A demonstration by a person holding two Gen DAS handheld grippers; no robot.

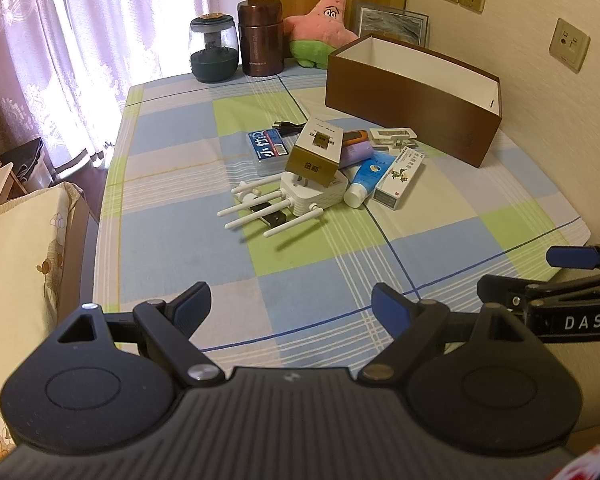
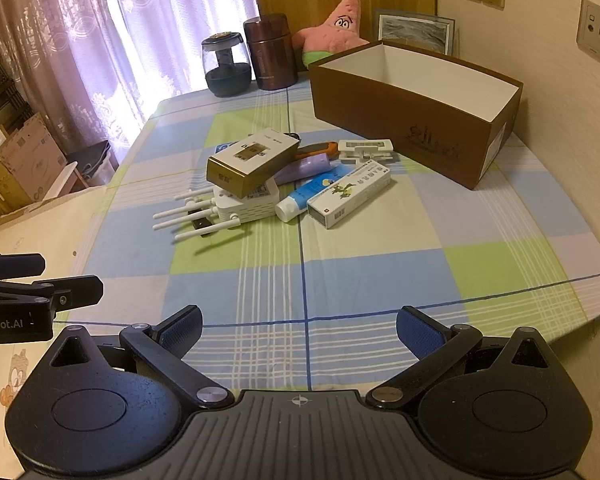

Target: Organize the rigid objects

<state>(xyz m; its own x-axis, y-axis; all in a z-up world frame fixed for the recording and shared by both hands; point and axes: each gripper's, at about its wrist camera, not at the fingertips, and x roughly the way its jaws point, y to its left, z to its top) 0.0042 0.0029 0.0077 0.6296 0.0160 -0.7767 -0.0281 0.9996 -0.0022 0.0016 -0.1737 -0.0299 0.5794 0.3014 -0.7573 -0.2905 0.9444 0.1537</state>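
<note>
Rigid objects lie in a heap at the centre of the frame in both views, on the checked tabletop, with the open brown box just behind it at upper right; the box appears to be the intended receptacle. Both grippers hover over the near tabletop edge, well apart from the heap: the left gripper and the right gripper each have fingers spread wide and hold nothing. Recommended first pick: the gold carton, since it rests tilted on top of the white router and pins it. Approach from above and close across the carton's narrow sides. The medicine carton and the blue tube lie at the heap's right edge and are also free to lift. Items beneath the gold carton are partly hidden; a purple object and an orange-edged one cannot be identified. The floor of the box interior is not visible.
</note>
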